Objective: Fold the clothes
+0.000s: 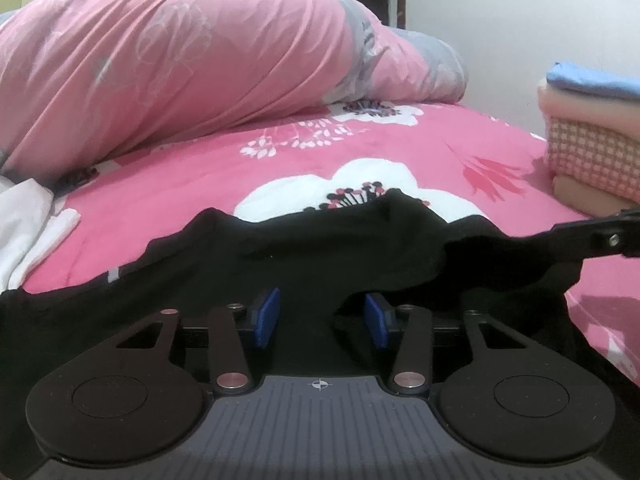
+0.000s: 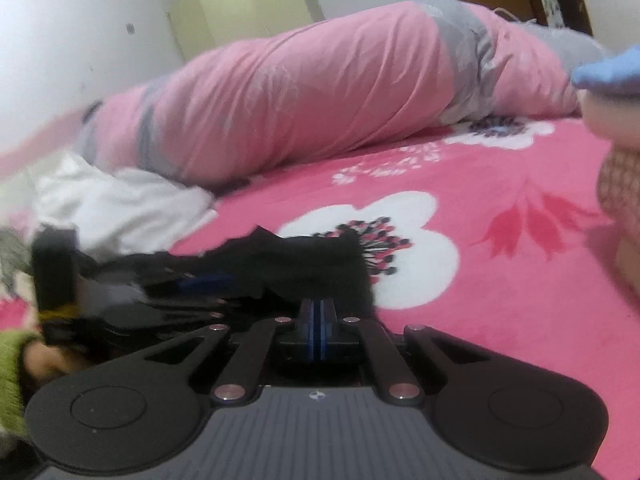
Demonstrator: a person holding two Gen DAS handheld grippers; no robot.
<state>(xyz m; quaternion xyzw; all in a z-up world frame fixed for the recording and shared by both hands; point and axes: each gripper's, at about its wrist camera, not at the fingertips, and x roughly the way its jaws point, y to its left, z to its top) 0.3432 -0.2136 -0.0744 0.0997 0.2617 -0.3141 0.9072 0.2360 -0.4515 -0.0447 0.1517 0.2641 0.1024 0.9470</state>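
A black garment [image 1: 320,252] lies bunched on the pink flowered bedsheet [image 1: 200,200]. My left gripper [image 1: 320,316] is open, its blue pads [image 1: 266,316] apart, with the black cloth lying between and around them. My right gripper [image 2: 319,322] is shut, its blue pads pressed together on an edge of the black garment [image 2: 312,264], which it holds just above the sheet [image 2: 500,300]. The right gripper's arm also shows at the right edge of the left wrist view [image 1: 596,236]. The left gripper shows blurred at the left of the right wrist view [image 2: 132,300].
A large rolled pink and grey quilt [image 1: 180,60] lies across the back of the bed. A stack of folded clothes [image 1: 596,128], blue on top, stands at the right. A white cloth [image 2: 116,204] lies at the left.
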